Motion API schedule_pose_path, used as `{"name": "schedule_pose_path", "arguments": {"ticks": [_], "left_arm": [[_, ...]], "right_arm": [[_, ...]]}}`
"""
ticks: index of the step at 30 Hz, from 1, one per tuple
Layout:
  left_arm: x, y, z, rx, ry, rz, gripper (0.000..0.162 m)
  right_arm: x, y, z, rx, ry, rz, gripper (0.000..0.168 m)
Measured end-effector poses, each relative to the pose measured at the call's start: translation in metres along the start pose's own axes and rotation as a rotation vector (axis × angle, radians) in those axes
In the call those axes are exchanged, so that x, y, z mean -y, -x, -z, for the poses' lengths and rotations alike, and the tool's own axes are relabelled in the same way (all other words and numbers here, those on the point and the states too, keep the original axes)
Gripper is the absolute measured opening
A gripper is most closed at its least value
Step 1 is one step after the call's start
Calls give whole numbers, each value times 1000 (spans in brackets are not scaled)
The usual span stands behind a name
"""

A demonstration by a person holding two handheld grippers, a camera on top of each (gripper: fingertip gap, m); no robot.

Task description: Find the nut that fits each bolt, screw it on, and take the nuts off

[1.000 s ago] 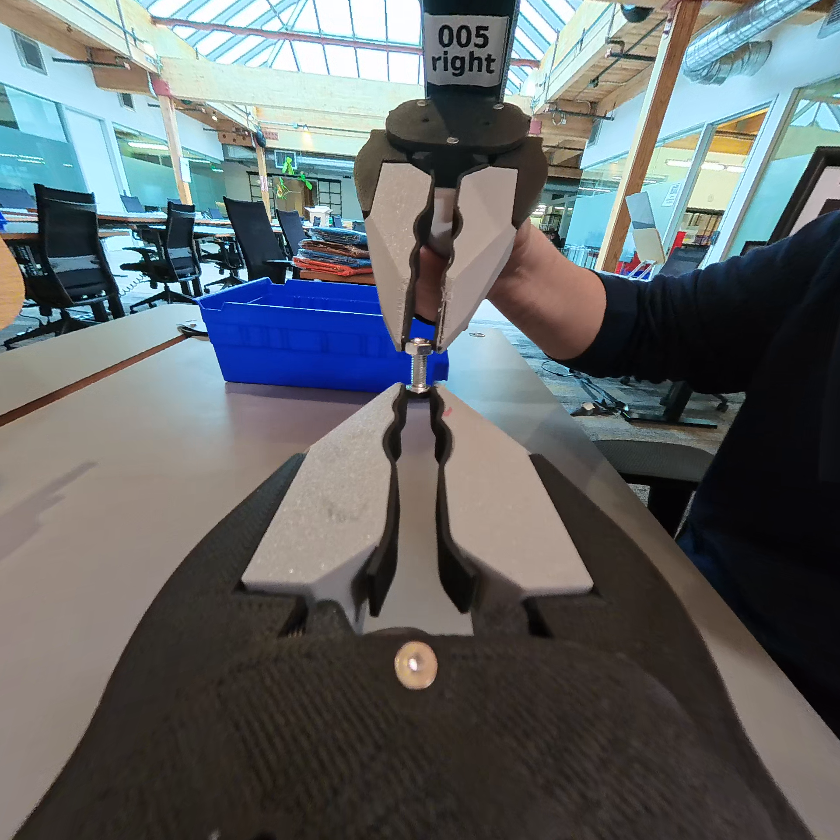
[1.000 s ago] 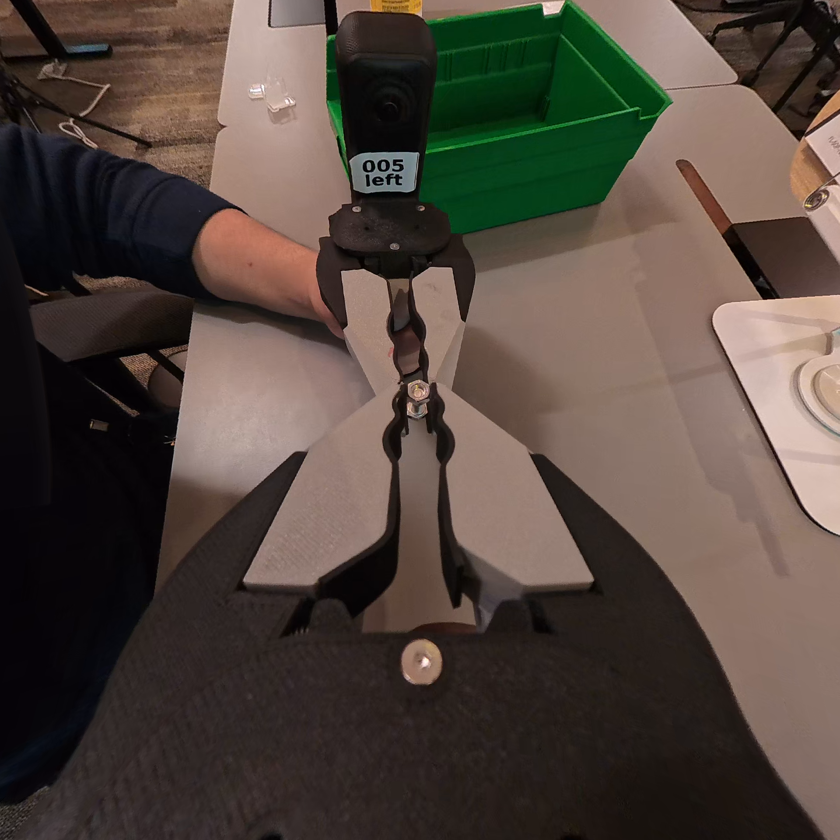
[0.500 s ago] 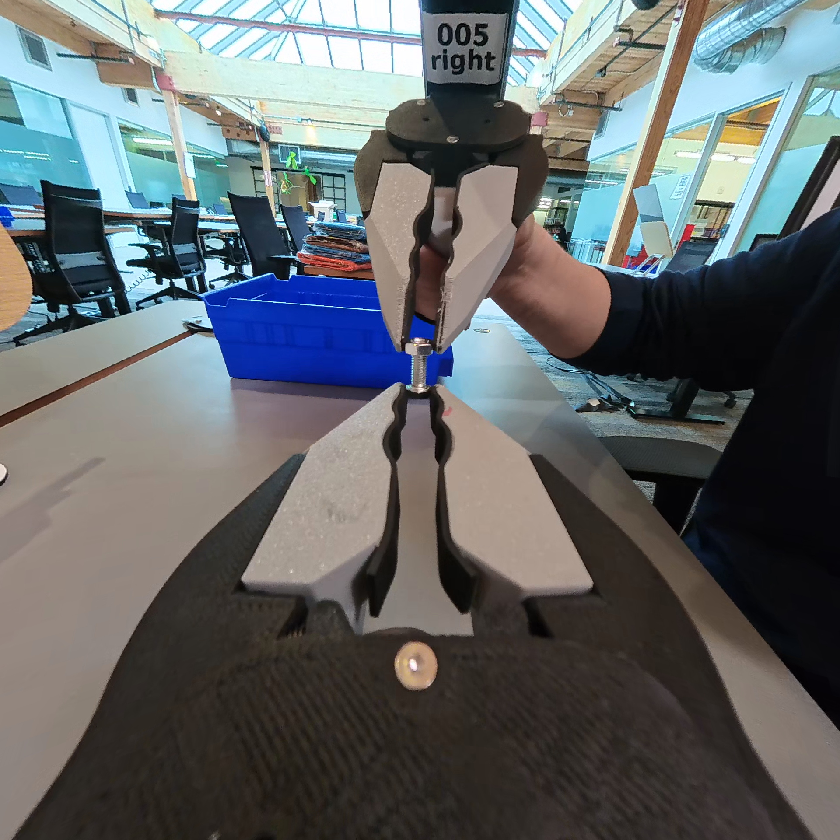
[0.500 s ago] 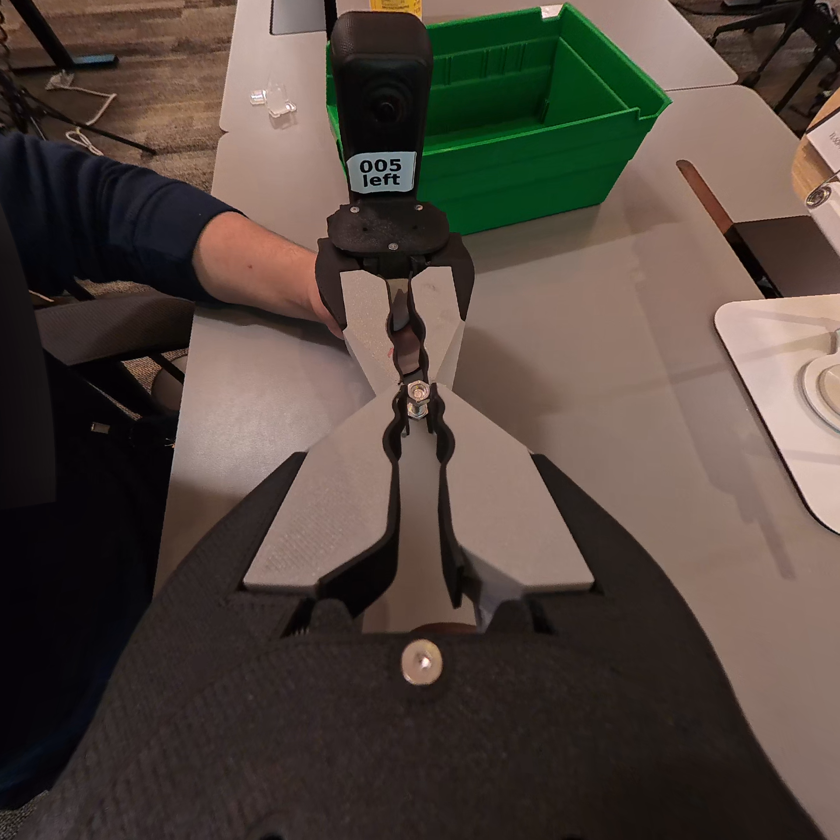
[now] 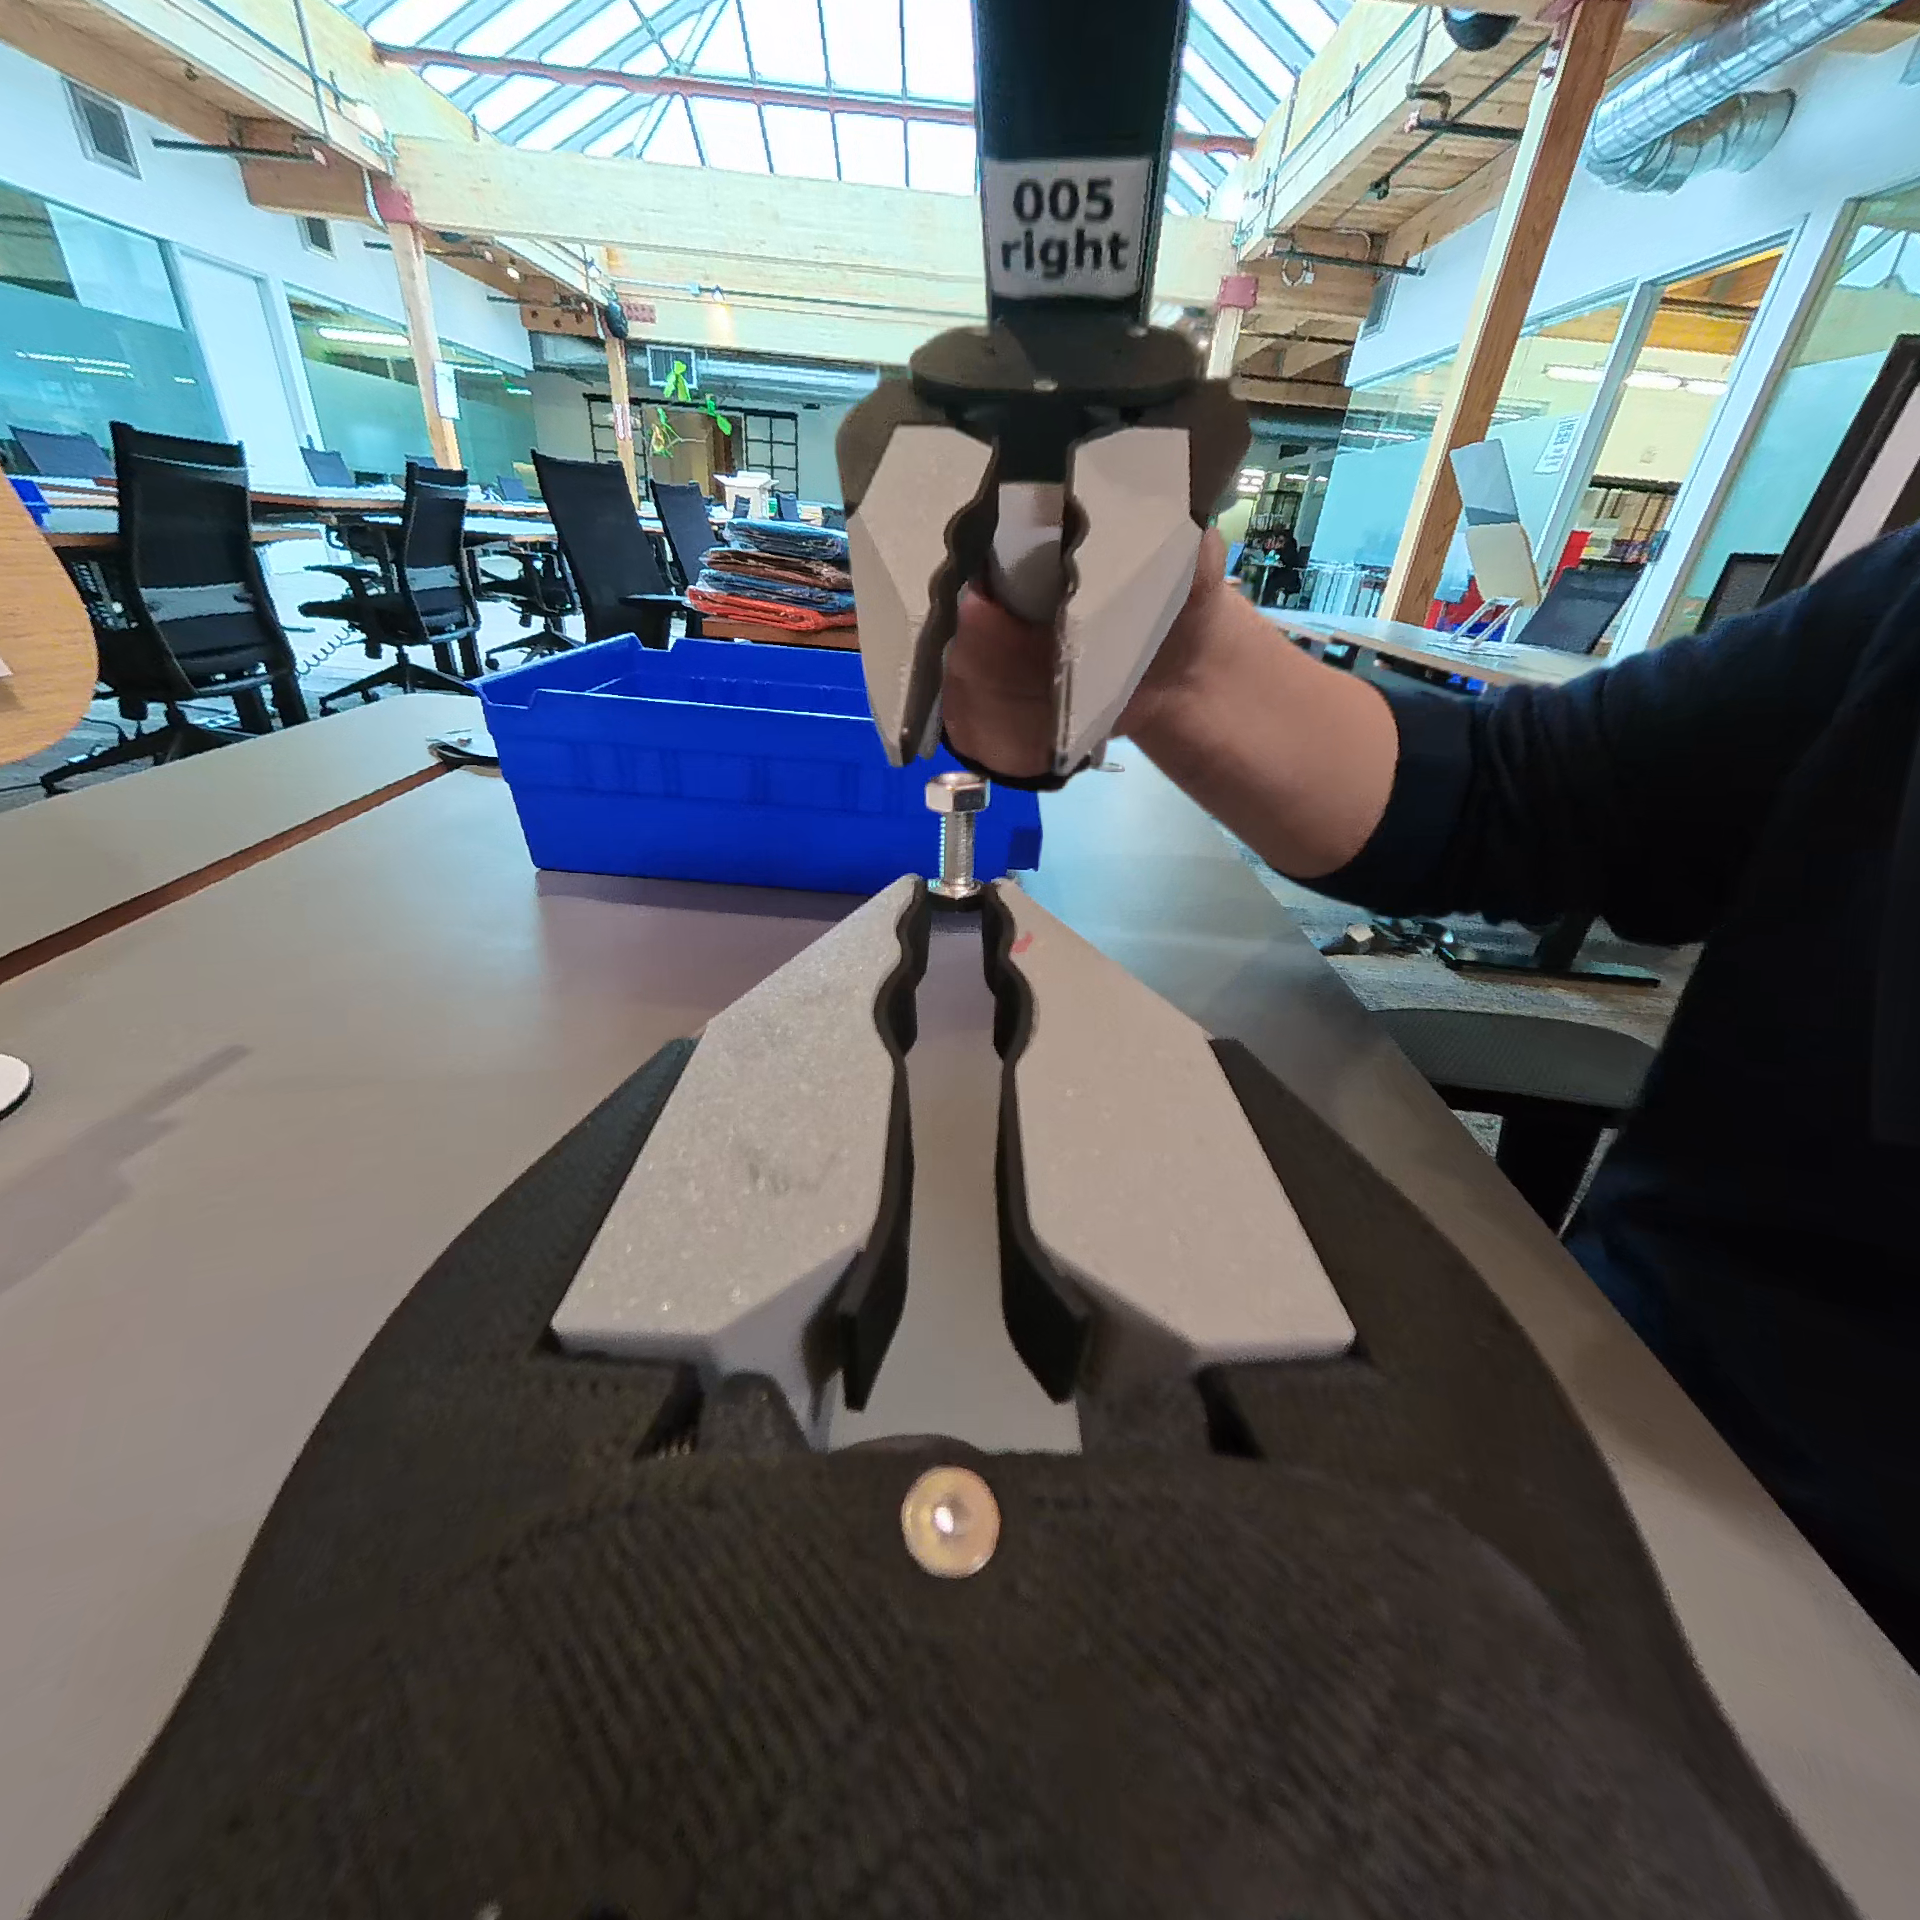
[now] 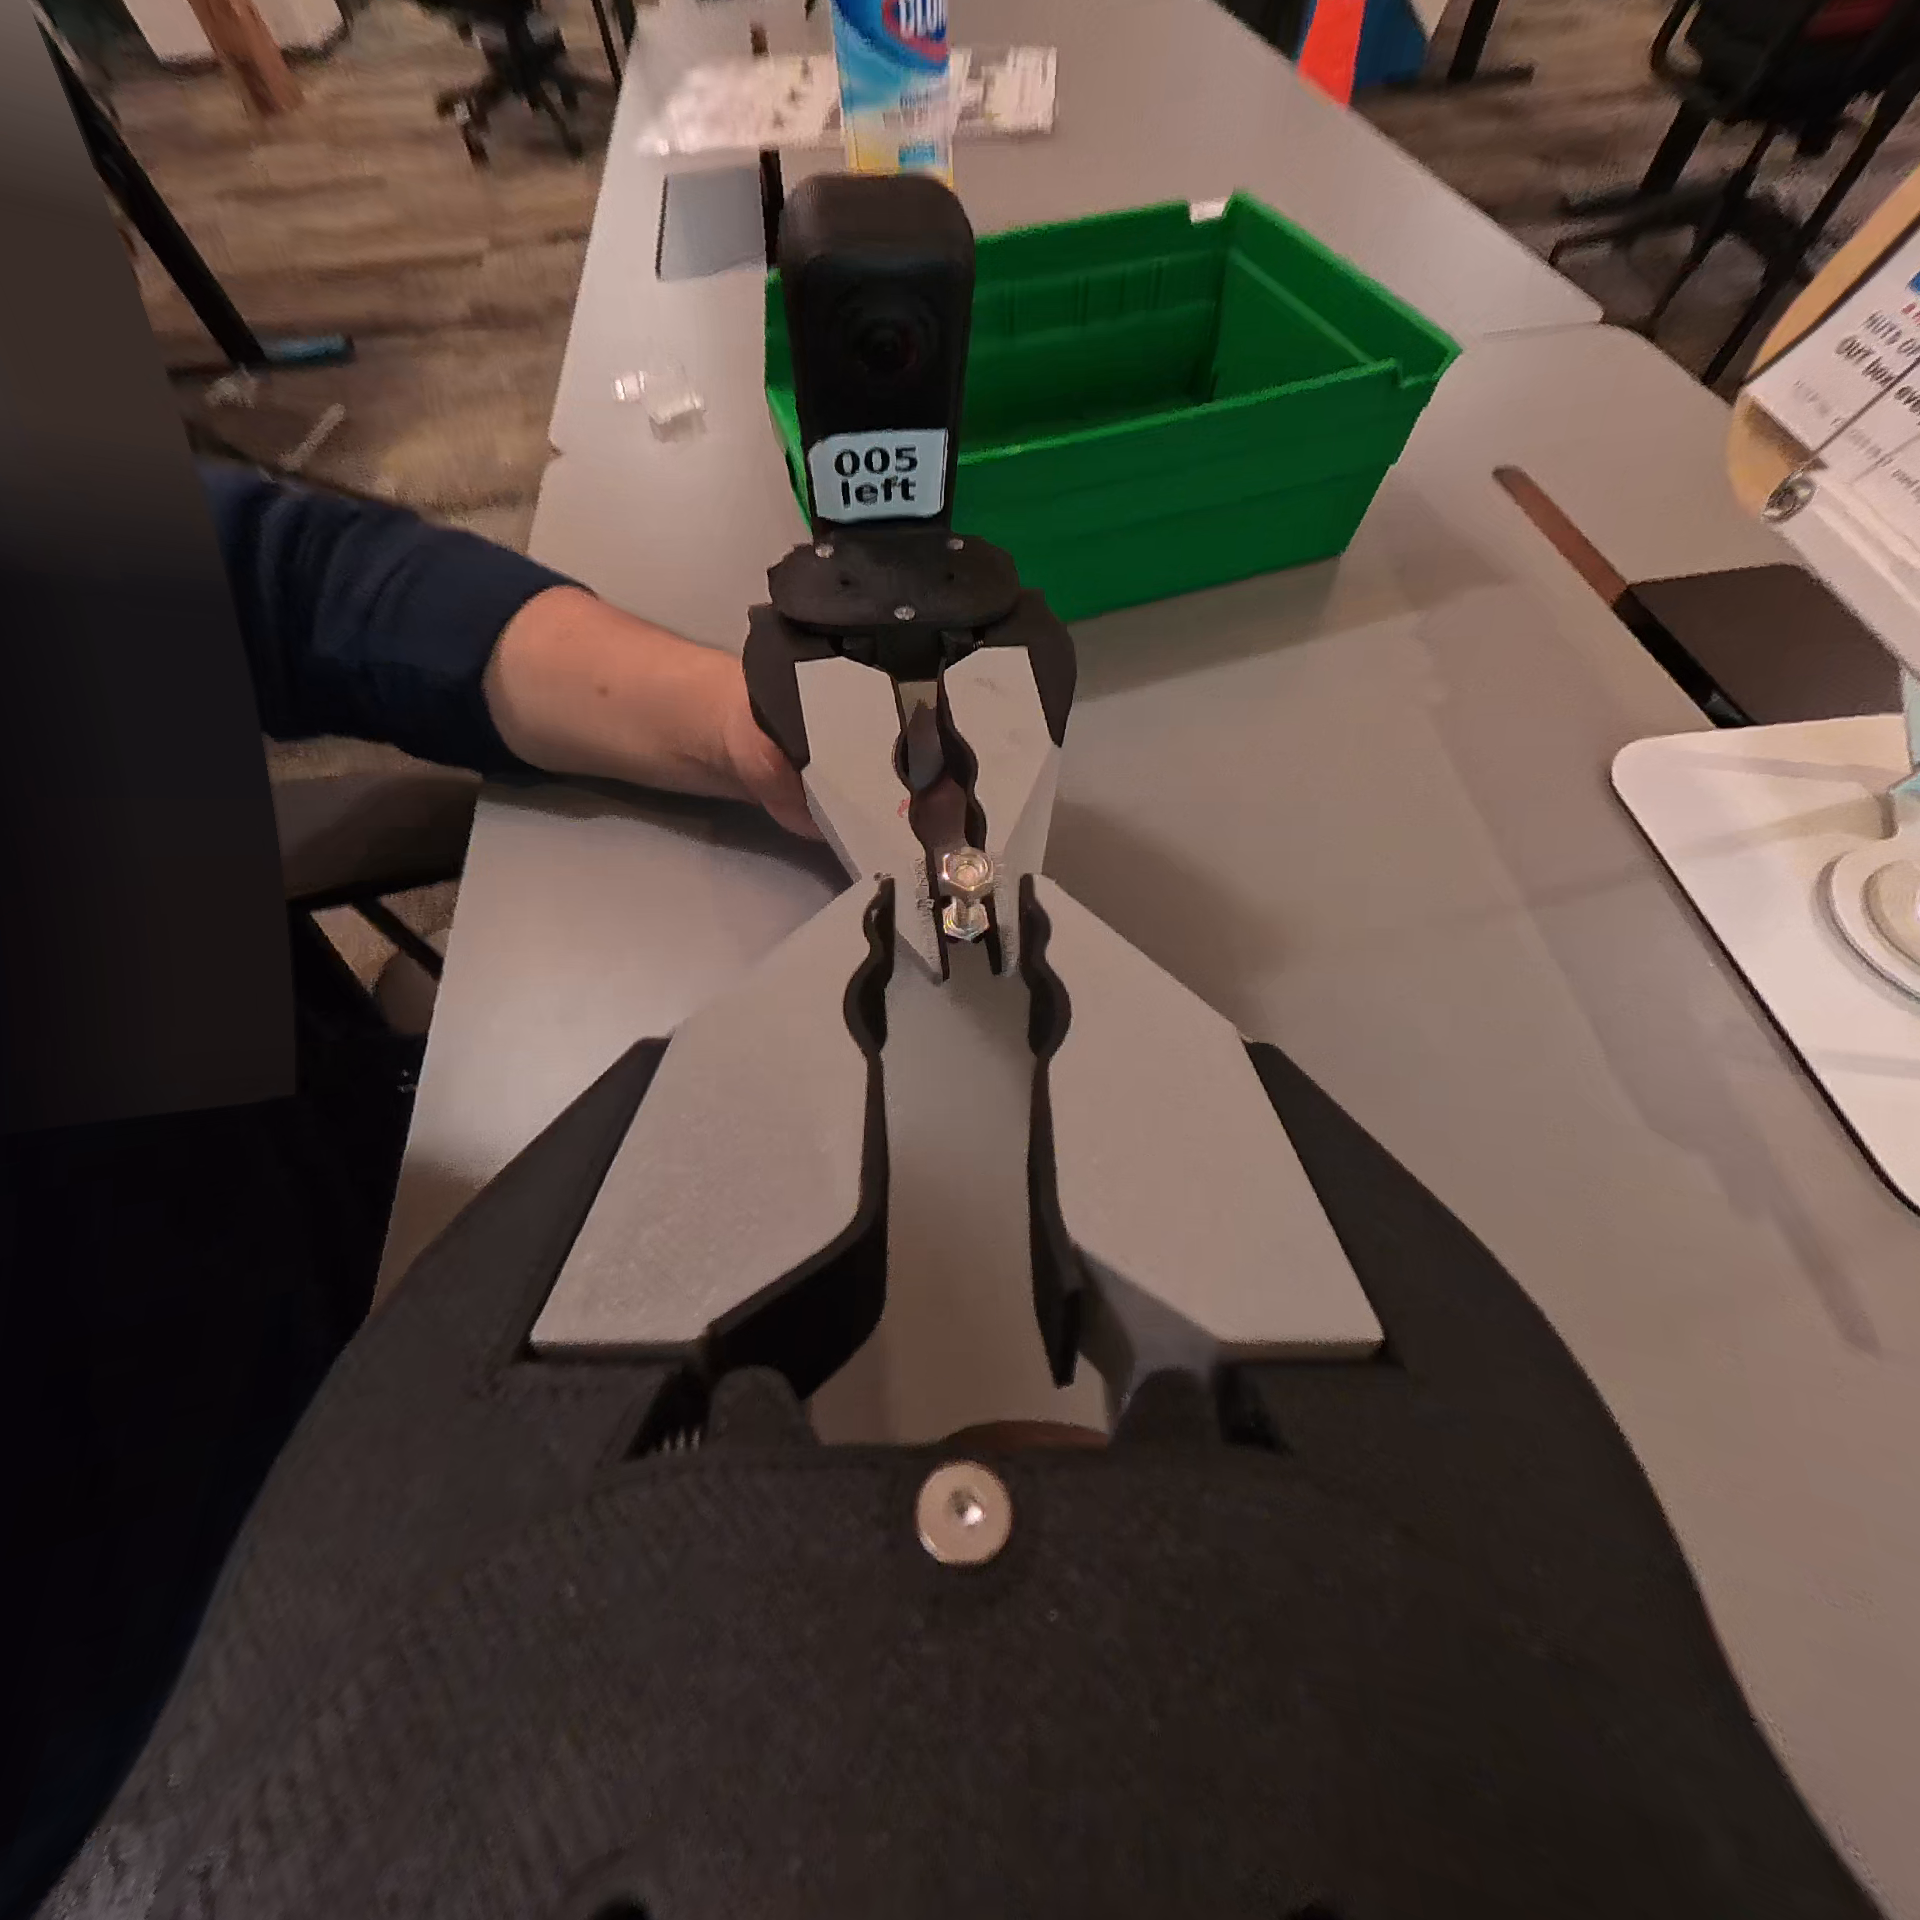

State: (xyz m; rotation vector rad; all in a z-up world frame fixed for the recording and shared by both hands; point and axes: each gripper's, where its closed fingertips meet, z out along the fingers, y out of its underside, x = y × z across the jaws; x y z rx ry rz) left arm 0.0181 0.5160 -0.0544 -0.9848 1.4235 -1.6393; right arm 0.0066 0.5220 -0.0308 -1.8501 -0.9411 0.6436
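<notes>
Now the left gripper (image 5: pixel 956 904) pinches the lower end of a small silver bolt (image 5: pixel 957 844), its fingers pressed together on it so the bolt stands upright above the tips. A hex piece, nut (image 5: pixel 957 798) or head, sits at the top of the threaded shaft; which it is cannot be told. Just above it, at 12 o'clock, the right gripper (image 5: pixel 987 764) hangs with its fingers spread, clear of the bolt and holding nothing. From the right wrist view the bolt (image 6: pixel 964 896) shows between the right gripper's (image 6: pixel 954 909) parted tips, gripped lower down by the left one (image 6: pixel 966 961). Behind, at 11 o'clock in the left view, a blue bin (image 5: pixel 665 790) rests on the grey table (image 5: pixel 312 1039). A green bin (image 6: pixel 1195 488) stands at 1 o'clock in the right view.
</notes>
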Motion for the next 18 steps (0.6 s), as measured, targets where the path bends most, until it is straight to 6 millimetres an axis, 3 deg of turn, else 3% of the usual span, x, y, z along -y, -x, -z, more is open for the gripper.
{"name": "schedule_pose_path", "arguments": {"ticks": [6,18], "left_arm": [[-2,-1,-1,-7,4,4,7],[0,-13,-8,-37,-4,6,7]], "right_arm": [[1,4,5,45,-212,-68,38],[4,16,-7,66,-328,-32,47]]}}
